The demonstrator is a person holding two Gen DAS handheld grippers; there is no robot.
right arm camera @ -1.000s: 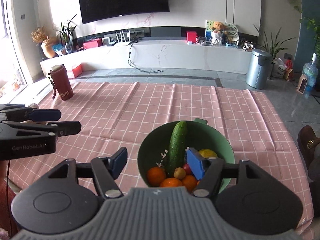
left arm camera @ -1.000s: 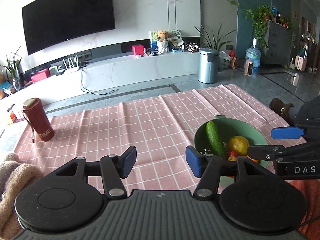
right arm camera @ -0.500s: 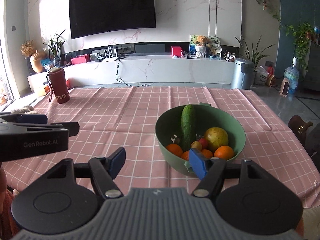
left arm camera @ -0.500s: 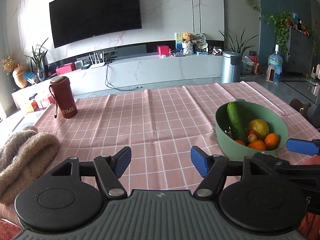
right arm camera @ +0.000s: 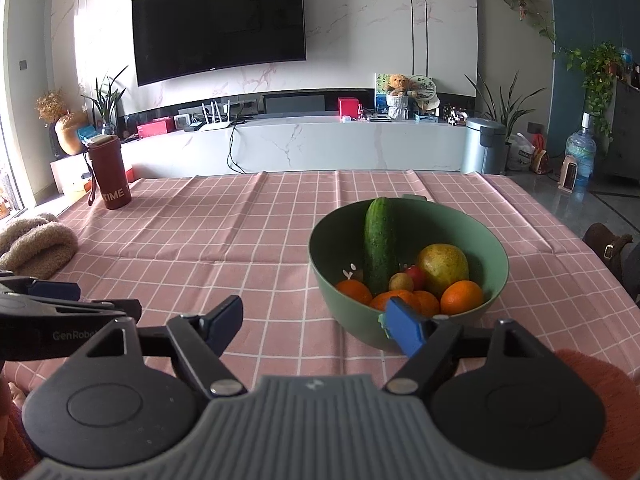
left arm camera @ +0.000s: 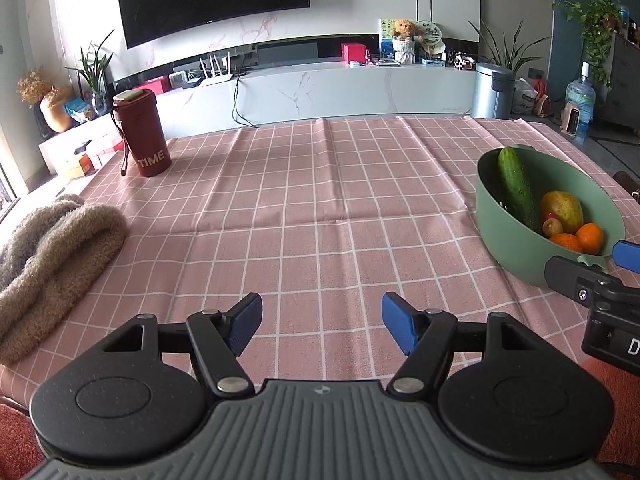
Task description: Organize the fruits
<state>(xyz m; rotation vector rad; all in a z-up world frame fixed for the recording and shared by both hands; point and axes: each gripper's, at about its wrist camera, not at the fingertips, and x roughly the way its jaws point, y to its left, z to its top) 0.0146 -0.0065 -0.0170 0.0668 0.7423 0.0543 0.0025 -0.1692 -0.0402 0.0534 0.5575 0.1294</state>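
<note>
Green bowl [right arm camera: 408,240] on right part of pink checked tablecloth [right arm camera: 240,248]; inside, cucumber [right arm camera: 379,248] leaning on far rim, yellow-green mango [right arm camera: 443,264], oranges [right arm camera: 460,297] at near side, small red and tan fruits between. Right gripper [right arm camera: 316,320] just short of bowl's near wall, jaws opening, nothing between. Left gripper [left arm camera: 320,322] over bare cloth, spread wide, empty. Maroon tumbler [left arm camera: 141,133] far left; fuzzy tan cloth [left arm camera: 52,252] at left edge.

Black tongs [left arm camera: 320,322], blue pads [left arm camera: 398,326]
</note>
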